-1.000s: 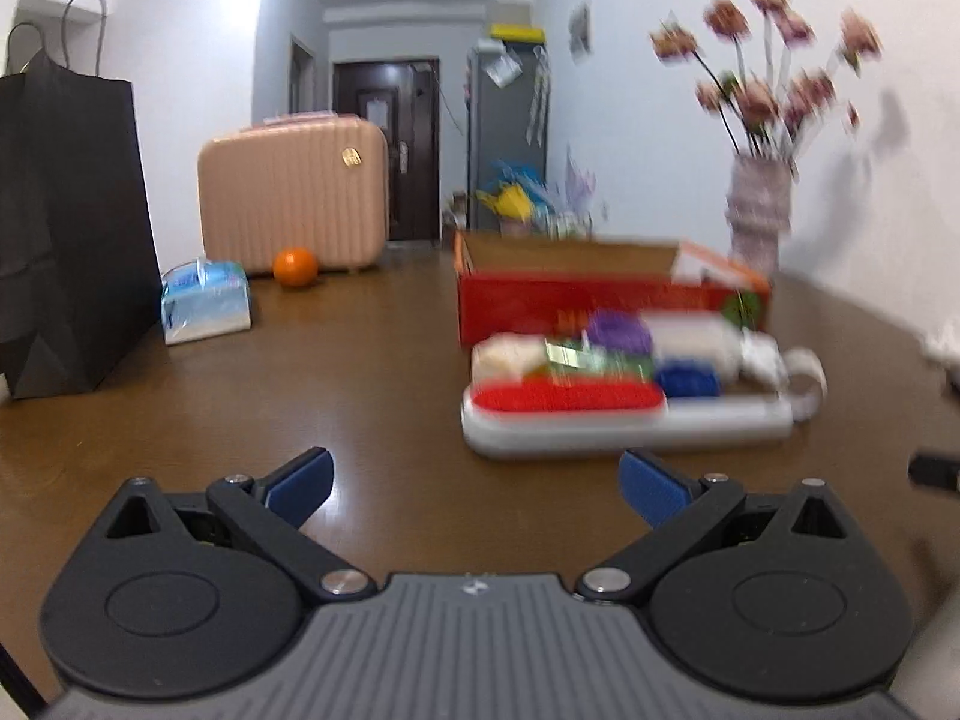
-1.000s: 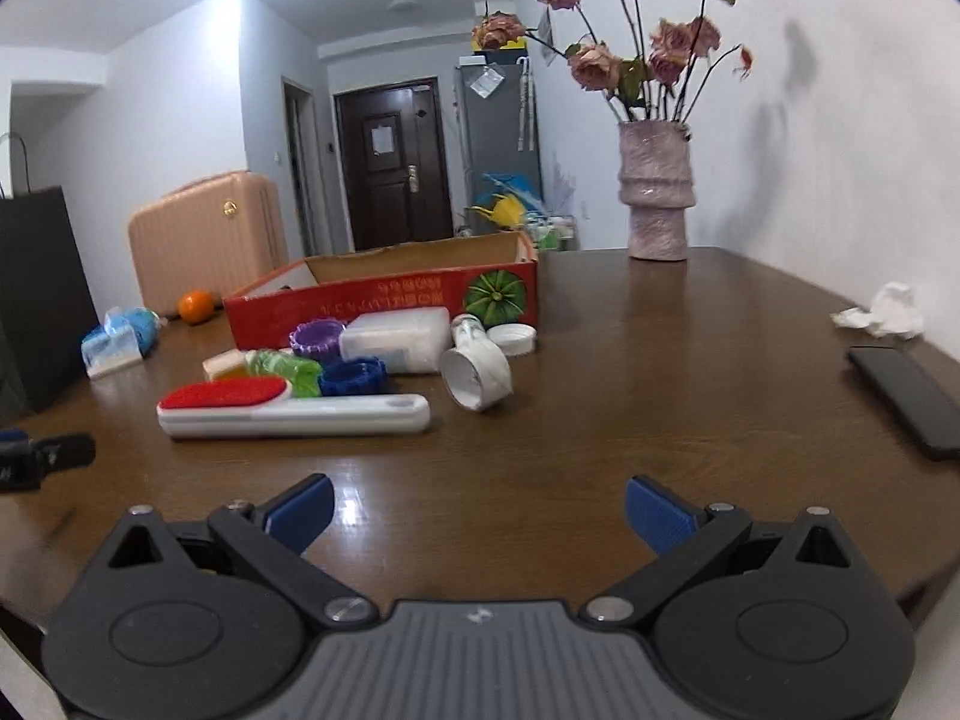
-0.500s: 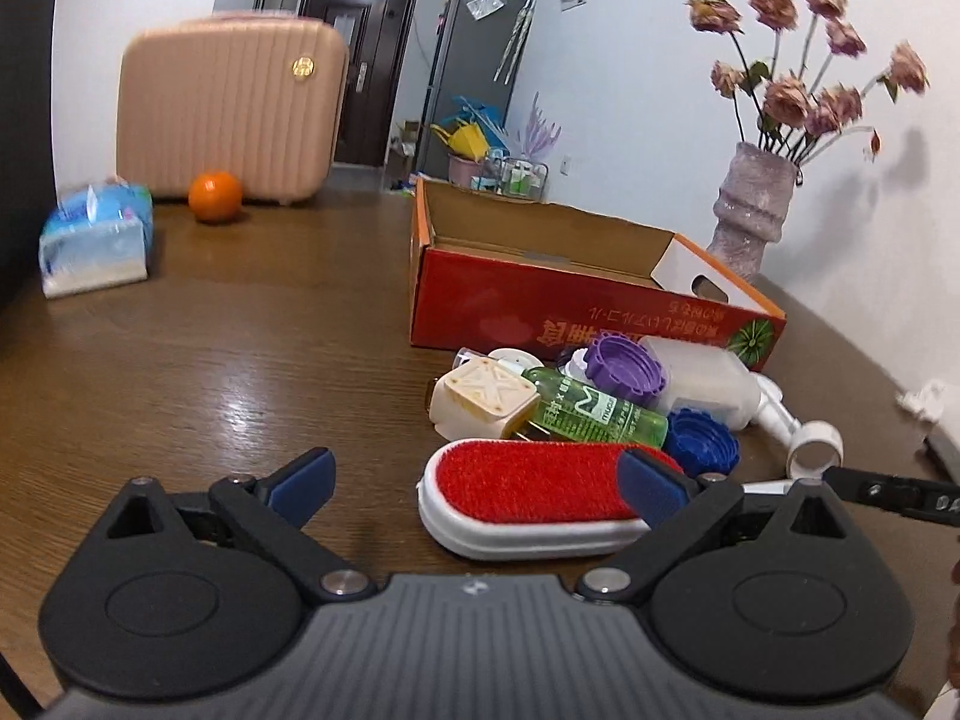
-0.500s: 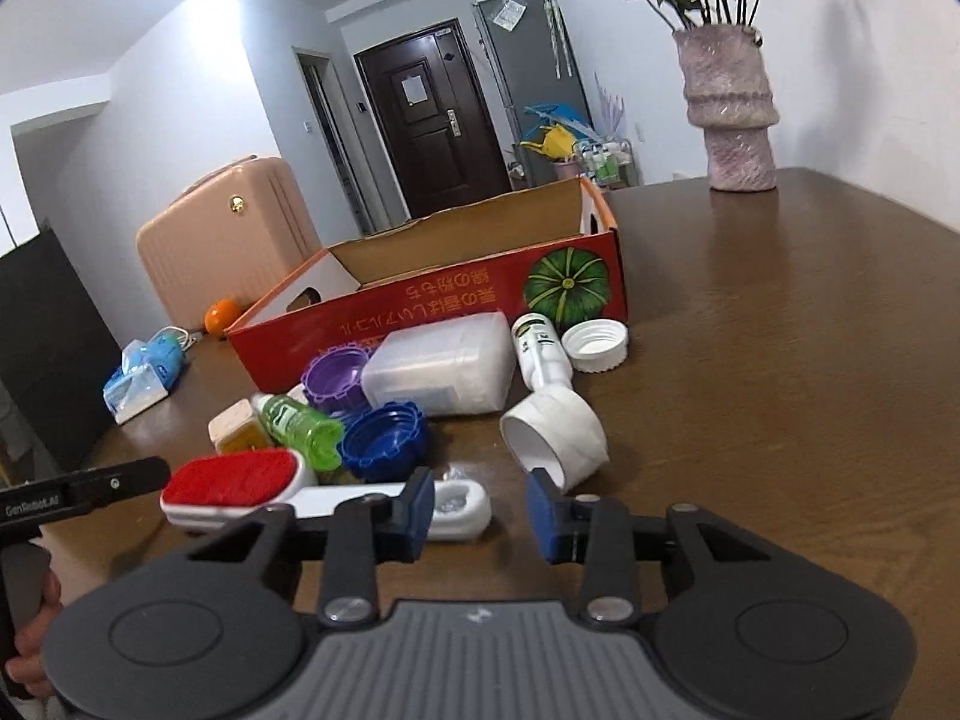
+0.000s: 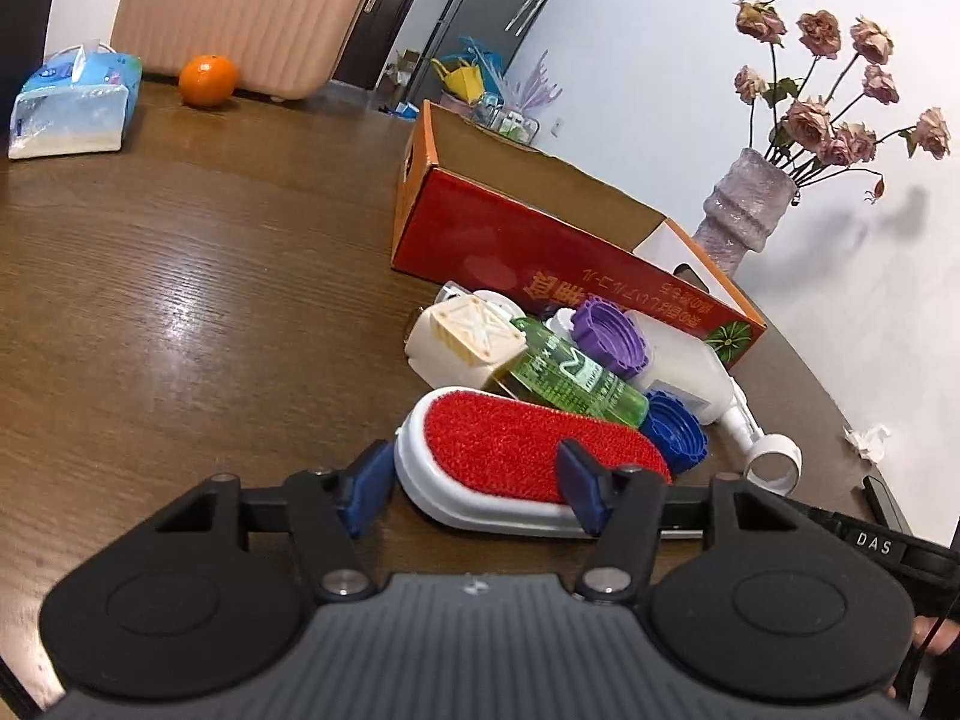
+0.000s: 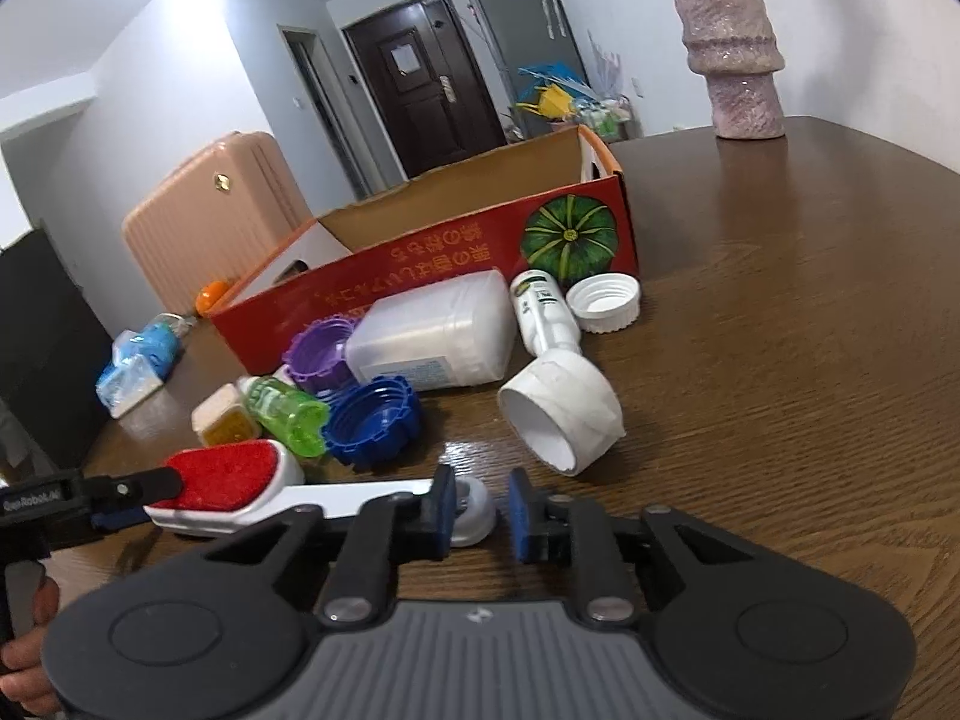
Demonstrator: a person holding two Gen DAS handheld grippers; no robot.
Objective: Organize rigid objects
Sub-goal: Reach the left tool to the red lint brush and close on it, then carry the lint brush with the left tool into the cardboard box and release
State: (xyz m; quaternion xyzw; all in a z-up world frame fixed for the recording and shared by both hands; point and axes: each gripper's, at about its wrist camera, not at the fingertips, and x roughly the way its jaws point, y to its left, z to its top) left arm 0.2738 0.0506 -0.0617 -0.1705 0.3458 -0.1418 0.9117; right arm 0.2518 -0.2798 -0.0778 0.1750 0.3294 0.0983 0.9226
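Two claws at lint brush [image 5: 528,456], left claw [image 5: 474,489] spread around head, right claw [image 6: 477,510] part-open around handle.

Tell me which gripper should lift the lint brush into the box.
Left, probably. The left gripper straddles the lint brush's wide red head; the right gripper only brackets its handle tip. The box is behind.

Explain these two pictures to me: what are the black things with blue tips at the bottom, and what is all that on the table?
Each is a hand-held two-finger gripper with a camera looking along its fingers; a person holds one per hand. The left gripper straddles the red head of a lint brush, jaws apart. The right gripper is at the brush's white handle end, not closed on it. Behind lie a blue cap, green bottle, purple cap, white jar and an open red box. Nothing is lifted.
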